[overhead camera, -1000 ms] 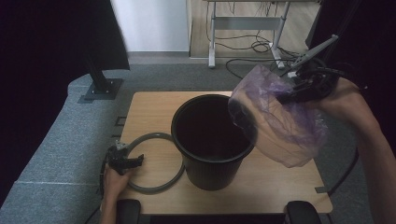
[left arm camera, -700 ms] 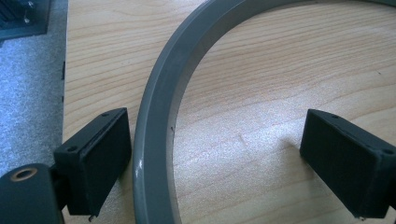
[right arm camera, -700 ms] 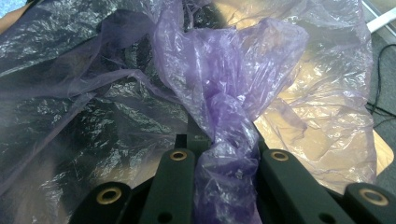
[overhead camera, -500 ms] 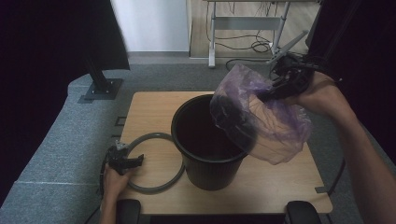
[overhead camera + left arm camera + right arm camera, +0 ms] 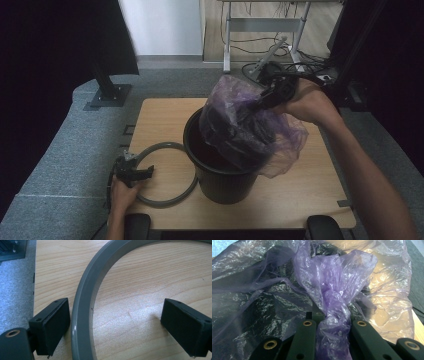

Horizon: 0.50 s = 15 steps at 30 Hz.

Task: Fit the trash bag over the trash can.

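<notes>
We note a wooden table [image 5: 160,120] carrying a black bin [image 5: 220,172], which stands below and just ahead of the right gripper [image 5: 272,92]. A purple translucent plastic bag [image 5: 245,130] hangs from that gripper, draped over the bin's open mouth and spilling past its rim on the gripper's side. In the right gripper view we find the jaws clamped tight on a twisted bunch of the bag [image 5: 332,315]. A grey ring [image 5: 167,175] lies flat on the table beside the bin. The left gripper [image 5: 137,172] rests low on the table, jaws spread apart astride the ring's band [image 5: 82,312], one pad close beside it.
</notes>
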{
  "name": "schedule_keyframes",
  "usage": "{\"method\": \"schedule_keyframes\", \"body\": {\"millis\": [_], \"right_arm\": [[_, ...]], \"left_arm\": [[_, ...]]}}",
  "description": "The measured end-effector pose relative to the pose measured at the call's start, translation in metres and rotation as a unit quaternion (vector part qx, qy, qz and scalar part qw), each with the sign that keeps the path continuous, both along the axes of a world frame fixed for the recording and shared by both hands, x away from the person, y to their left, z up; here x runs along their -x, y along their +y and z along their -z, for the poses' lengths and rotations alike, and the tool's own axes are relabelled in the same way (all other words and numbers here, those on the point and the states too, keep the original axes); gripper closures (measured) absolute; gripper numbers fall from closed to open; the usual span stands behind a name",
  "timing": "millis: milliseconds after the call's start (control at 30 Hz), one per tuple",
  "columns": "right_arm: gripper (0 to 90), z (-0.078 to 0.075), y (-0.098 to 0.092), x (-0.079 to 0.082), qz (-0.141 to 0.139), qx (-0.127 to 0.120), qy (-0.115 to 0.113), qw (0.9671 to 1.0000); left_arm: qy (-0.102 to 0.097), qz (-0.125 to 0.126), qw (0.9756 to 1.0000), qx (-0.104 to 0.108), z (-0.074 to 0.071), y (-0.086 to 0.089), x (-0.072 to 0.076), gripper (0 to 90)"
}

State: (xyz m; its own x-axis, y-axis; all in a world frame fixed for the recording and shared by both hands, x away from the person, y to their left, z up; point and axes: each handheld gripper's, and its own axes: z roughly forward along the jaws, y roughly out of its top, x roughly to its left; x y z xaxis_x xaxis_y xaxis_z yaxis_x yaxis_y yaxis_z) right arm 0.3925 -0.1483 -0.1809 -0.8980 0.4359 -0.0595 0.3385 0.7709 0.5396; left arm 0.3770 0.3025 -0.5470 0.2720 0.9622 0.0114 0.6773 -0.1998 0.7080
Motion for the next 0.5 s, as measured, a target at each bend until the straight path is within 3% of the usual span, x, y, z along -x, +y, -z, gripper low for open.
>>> {"method": "schedule_keyframes", "body": {"millis": [500], "right_arm": [[79.5, 0.011, 0.063, -0.003, -0.058, 0.005, 0.01, 0.9982]], "left_arm": [[0.001, 0.001, 1.0, 0.0, 0.0, 0.0, 0.0, 8.7]]}}
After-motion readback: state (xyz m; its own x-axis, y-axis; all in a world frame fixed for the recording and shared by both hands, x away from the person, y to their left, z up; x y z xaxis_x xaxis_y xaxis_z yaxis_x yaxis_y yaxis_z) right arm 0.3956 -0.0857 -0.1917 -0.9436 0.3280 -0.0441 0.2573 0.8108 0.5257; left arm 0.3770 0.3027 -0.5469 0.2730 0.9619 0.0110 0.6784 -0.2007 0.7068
